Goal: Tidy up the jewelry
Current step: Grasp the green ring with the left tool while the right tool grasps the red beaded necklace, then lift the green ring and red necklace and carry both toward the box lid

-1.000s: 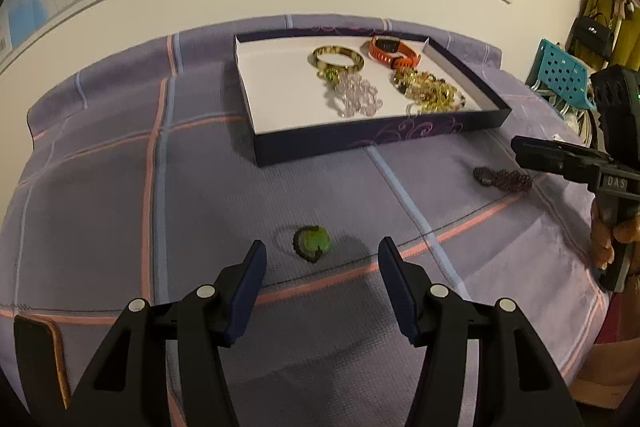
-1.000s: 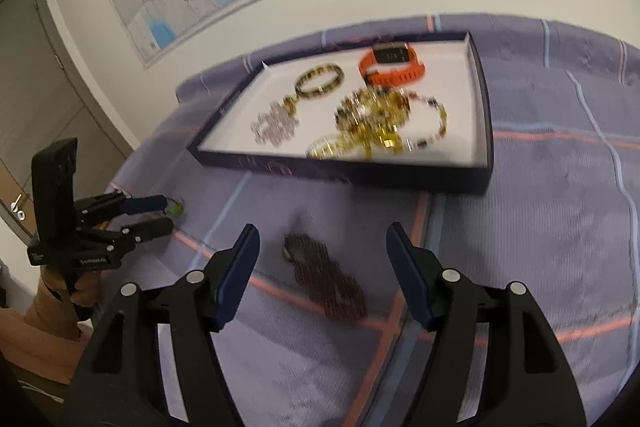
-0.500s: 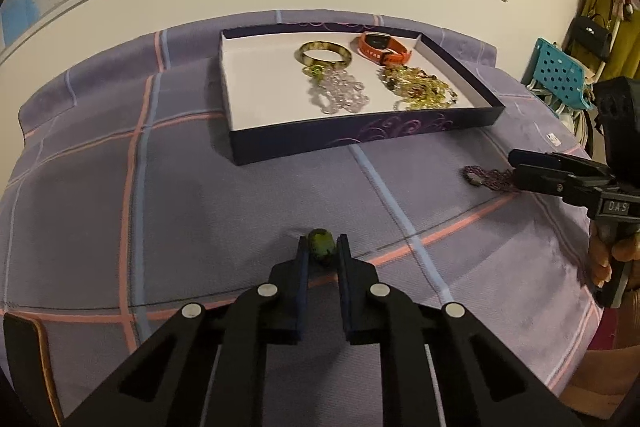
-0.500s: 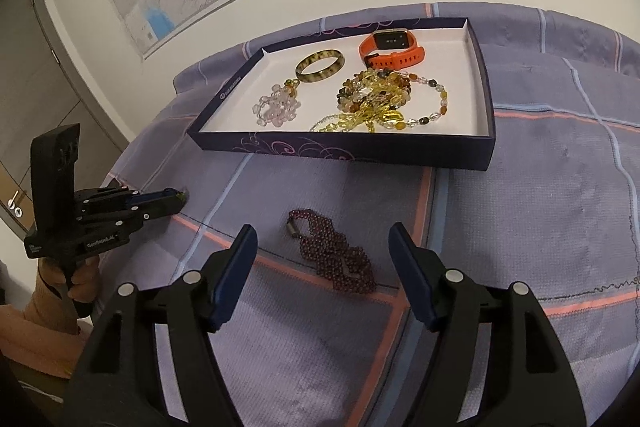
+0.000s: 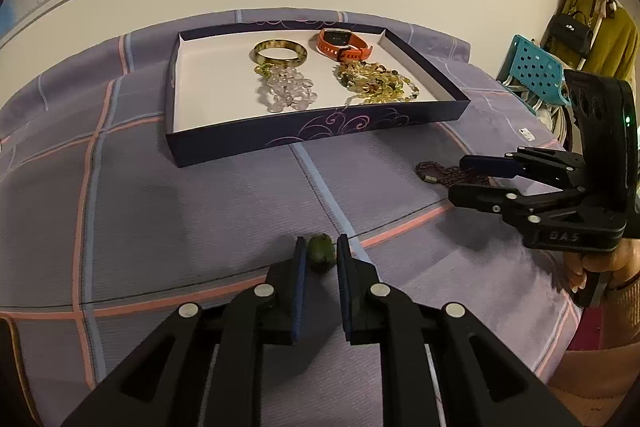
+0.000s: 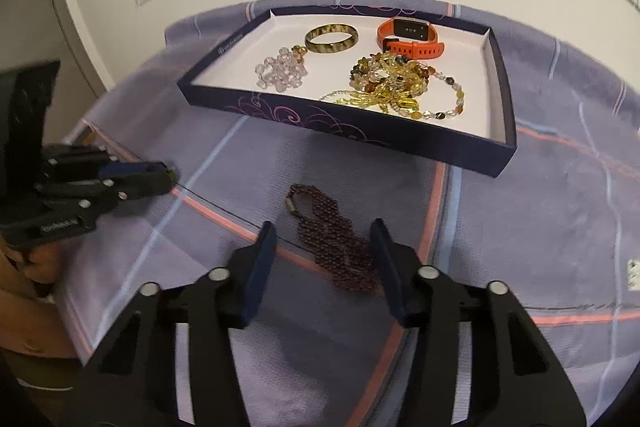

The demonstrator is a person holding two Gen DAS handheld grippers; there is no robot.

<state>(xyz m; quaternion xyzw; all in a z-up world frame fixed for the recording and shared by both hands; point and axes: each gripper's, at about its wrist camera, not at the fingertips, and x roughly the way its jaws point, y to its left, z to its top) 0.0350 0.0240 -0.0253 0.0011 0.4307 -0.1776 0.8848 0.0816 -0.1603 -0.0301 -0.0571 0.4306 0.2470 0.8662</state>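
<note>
My left gripper (image 5: 320, 259) pinches a small green stone (image 5: 320, 251) at its fingertips, just above the purple cloth (image 5: 200, 211). My right gripper (image 6: 322, 247) is closing, its jaws either side of the dark garnet bead bracelet (image 6: 332, 239), not yet pressing; the jewelry tray (image 6: 344, 137) lies beyond.

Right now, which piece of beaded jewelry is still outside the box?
The dark purple bead strand, lying on the checked cloth between the right gripper's closing jaws. The clear-pink and yellow bead strands lie in the box.
</note>
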